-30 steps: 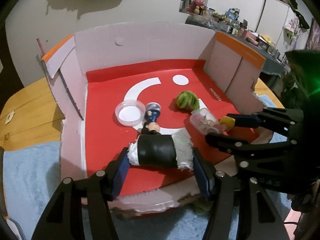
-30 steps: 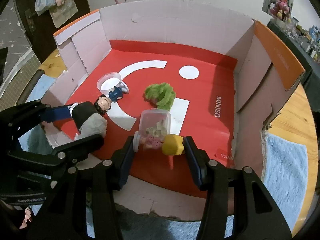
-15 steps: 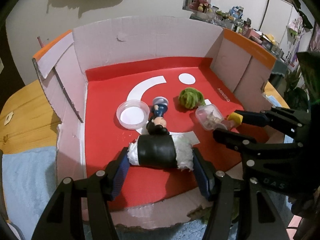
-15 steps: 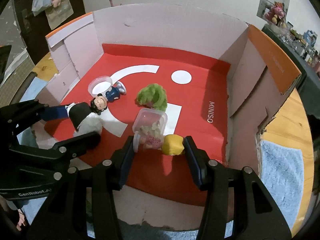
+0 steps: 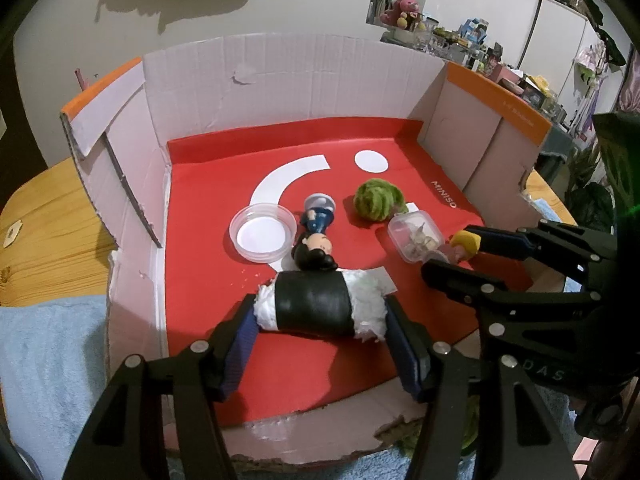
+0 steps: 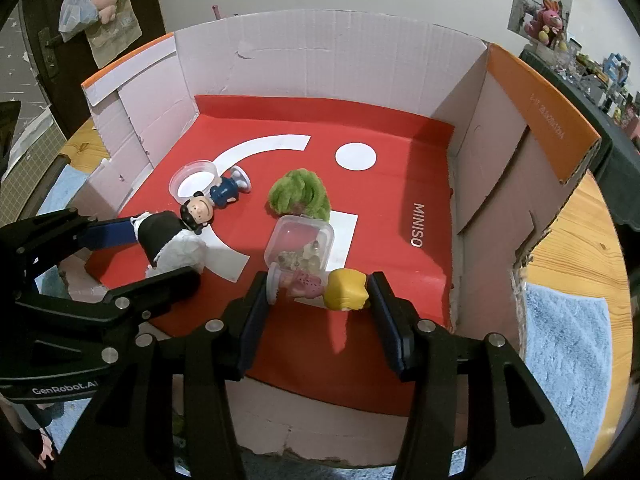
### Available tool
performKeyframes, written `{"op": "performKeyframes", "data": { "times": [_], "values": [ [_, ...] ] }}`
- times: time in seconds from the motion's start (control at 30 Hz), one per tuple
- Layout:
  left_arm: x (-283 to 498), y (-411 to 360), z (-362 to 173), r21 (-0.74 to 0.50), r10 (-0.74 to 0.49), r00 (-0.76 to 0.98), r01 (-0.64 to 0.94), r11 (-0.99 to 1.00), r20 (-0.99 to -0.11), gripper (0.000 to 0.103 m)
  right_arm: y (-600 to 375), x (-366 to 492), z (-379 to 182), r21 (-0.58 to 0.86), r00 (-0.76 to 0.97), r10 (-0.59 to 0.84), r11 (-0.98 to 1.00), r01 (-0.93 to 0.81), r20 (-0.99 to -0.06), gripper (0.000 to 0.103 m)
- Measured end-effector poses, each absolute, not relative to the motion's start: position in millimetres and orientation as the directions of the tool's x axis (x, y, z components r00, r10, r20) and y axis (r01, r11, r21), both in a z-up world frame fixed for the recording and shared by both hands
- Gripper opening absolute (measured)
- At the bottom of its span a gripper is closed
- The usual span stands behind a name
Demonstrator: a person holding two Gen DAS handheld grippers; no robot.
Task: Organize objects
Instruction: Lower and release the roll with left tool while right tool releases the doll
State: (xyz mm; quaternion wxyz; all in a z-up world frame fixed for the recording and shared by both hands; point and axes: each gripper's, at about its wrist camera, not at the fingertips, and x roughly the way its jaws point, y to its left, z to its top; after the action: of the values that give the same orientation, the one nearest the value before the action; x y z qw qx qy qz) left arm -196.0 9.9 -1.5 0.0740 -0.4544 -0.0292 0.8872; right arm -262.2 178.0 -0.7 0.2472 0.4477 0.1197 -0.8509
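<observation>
My left gripper (image 5: 320, 322) is shut on a black-and-white sushi-roll toy (image 5: 316, 304), held just over the red floor of the cardboard box (image 5: 208, 280). My right gripper (image 6: 318, 292) is shut on a blonde doll figure in pink (image 6: 324, 284), low over the box floor at the front right. The right gripper also shows in the left wrist view (image 5: 452, 256). The left gripper with the roll (image 6: 168, 240) shows in the right wrist view. A dark-haired boy figure (image 5: 316, 236) lies just beyond the roll.
Inside the box lie a round clear lid (image 5: 262, 234), a green fuzzy ball (image 5: 378, 200) and a clear small container with bits inside (image 5: 416, 238), right by the doll. Tall cardboard walls (image 6: 320, 68) stand left, back and right. Blue towel (image 6: 568, 344) and wooden table lie outside.
Both grippers have moved farther in over the box floor with their toys still held. The roll now sits close to the boy figure's head.
</observation>
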Motion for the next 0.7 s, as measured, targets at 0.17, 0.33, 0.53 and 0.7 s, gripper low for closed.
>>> {"op": "performKeyframes", "data": {
  "times": [0.17, 0.33, 0.53, 0.7],
  "values": [
    [-195.4, 9.8, -0.9, -0.115, 0.153, -0.576, -0.102, -0.988, -0.803, 0.064, 179.3, -260.4, -0.3, 0.026, -0.475, -0.321, -0.848, 0.529, -0.82, 0.048],
    [-194.7, 8.9, 0.2, -0.122, 0.159, -0.576, -0.103, -0.987, -0.802, 0.064, 179.5, -256.5, 1.6, 0.025, -0.479, -0.325, -0.846, 0.532, -0.815, 0.051],
    [-191.9, 9.0, 1.9, -0.131, 0.17, -0.577, -0.109, -0.985, -0.799, 0.064, 179.8, -252.7, 6.2, 0.027, -0.487, -0.333, -0.846, 0.533, -0.807, 0.055],
    [-187.3, 10.7, 3.7, -0.129, 0.171, -0.579, -0.113, -0.985, -0.797, 0.064, 181.9, -249.2, 11.3, 0.028, -0.501, -0.339, -0.848, 0.529, -0.796, 0.056]
  ]
}}
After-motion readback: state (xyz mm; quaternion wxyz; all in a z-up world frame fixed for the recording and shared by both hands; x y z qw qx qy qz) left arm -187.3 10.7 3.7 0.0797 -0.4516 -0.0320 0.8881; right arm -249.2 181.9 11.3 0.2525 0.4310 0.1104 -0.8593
